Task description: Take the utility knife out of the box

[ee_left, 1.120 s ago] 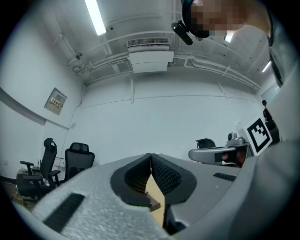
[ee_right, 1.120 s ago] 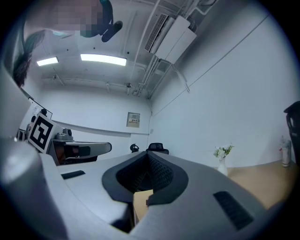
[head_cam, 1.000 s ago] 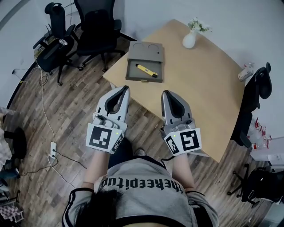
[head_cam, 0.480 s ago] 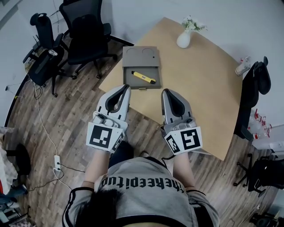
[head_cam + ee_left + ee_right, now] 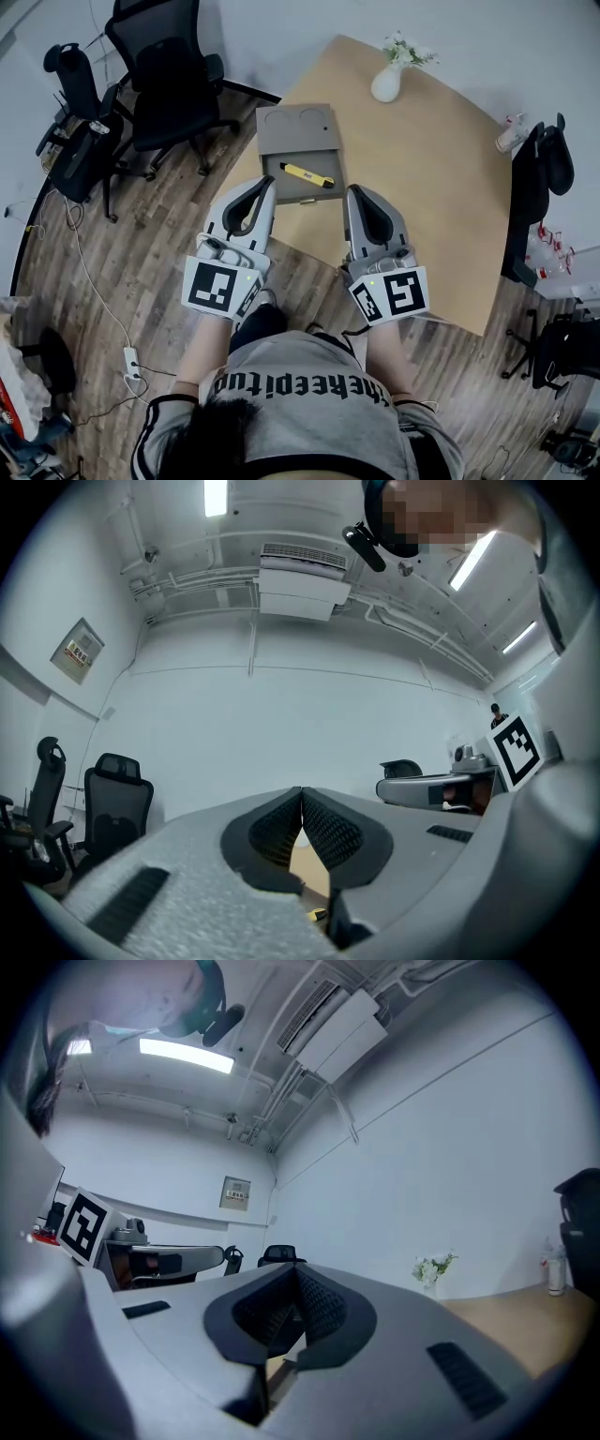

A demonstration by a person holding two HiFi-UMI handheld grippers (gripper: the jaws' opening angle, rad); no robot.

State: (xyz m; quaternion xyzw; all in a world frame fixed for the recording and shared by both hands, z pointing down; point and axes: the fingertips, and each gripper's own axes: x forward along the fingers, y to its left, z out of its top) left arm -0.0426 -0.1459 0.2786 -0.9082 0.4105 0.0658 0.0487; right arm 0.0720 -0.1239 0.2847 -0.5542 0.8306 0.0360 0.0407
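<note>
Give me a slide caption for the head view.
Both shut and empty, left claw and right claw hover near the open box holding the yellow utility knife on the table.

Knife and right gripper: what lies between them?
Head view: between the knife and the right gripper lie only the floor and side wall of the box, then a sliver of bare table.

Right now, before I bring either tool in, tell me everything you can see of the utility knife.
The utility knife is a slim yellow bar, plastic by the look of it, with a dark tip at its right end in the head view. It lies flat and slightly slanted on the floor of the open tray of the grey box, near the table's front edge. Only the tray floor touches it. Whether the blade is out is too small to tell.
</note>
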